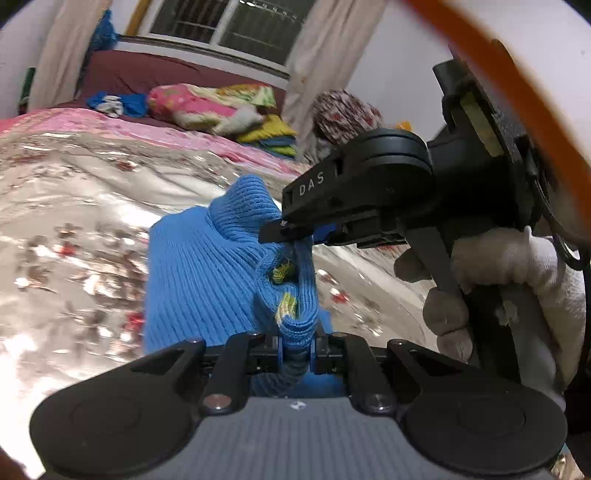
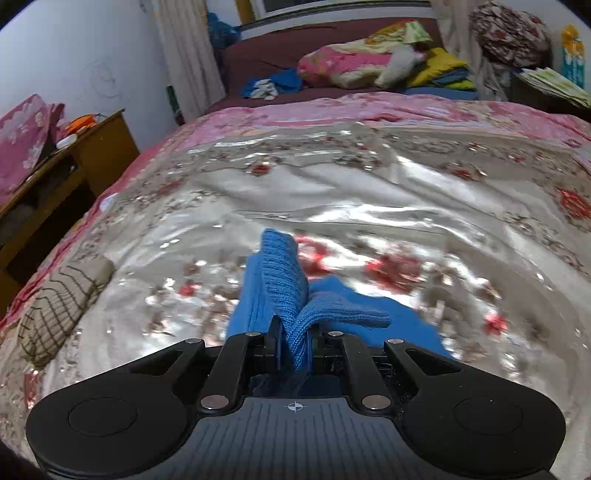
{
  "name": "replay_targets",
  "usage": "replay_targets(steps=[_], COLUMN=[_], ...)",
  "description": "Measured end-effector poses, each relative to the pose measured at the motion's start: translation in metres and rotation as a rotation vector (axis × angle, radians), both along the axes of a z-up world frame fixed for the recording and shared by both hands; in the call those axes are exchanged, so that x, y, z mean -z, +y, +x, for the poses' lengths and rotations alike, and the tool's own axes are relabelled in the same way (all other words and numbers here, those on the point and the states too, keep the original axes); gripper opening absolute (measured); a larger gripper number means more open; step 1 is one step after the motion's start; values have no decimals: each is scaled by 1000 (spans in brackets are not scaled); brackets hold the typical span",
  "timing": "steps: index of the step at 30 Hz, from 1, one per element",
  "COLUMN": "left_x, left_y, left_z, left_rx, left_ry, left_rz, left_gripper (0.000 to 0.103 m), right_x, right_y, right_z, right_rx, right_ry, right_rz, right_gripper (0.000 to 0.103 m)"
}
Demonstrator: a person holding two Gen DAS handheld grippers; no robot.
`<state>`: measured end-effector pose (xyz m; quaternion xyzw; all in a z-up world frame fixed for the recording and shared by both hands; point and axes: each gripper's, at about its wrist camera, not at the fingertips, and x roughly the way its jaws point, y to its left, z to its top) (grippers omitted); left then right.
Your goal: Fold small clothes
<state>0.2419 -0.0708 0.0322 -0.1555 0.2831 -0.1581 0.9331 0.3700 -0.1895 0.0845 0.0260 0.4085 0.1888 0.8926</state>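
Observation:
A small blue ribbed knit garment (image 1: 199, 273) hangs above the shiny floral bedspread (image 1: 74, 206). My left gripper (image 1: 295, 341) is shut on a bunched blue edge with a yellow-green patch. My right gripper (image 1: 286, 234) shows in the left wrist view, coming in from the right, held by a gloved hand (image 1: 506, 266), and is shut on the same garment near its neck. In the right wrist view the right gripper (image 2: 295, 339) is shut on a fold of the blue knit (image 2: 280, 280), which drapes down to the bedspread (image 2: 369, 206).
A folded grey patterned cloth (image 2: 62, 302) lies at the bed's left edge. A wooden bedside table (image 2: 74, 158) stands to the left. Pillows and piled clothes (image 2: 369, 62) lie at the far end, with blue and white socks (image 2: 269, 86). A window (image 1: 236, 26) is behind.

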Motion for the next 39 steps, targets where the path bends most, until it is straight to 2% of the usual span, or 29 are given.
replay_targets(steps=[7, 14, 17, 19, 21, 26, 27, 32, 36, 38, 39], left_x=[16, 33, 37, 38, 33, 18, 16, 9, 6, 6, 6], left_y=[-41, -67, -73, -72, -68, -53, -48, -31, -27, -29, -29], left_z=[6, 9, 6, 3, -6, -42, -47, -61, -49, -43, -40], left_rx=[56, 103, 120, 143, 166, 208, 209, 168, 123, 102, 93], left_ry=[46, 94, 109, 130, 124, 58, 53, 26, 32, 23, 24], left_rz=[20, 44, 45, 27, 19, 124, 138, 200, 248, 288, 304], left_gripper=[18, 20, 30, 46, 50, 54, 54, 55, 55, 55, 55], right_x=[30, 62, 74, 79, 79, 64, 62, 59, 70, 74, 76], right_y=[-47, -71, -76, -79, -86, -106, -110, -119, -108, -102, -100], right_z=[6, 8, 10, 10, 8, -16, -25, -70, -80, -82, -84], right_rx=[82, 137, 154, 157, 162, 172, 170, 133, 118, 111, 107], right_ry=[47, 85, 101, 116, 118, 109, 107, 118, 154, 151, 145], right_rz=[-7, -21, -24, -15, 18, 110, 124, 176, 141, 119, 101], right_gripper=[11, 11, 13, 18, 19, 22, 26, 34, 39, 33, 22])
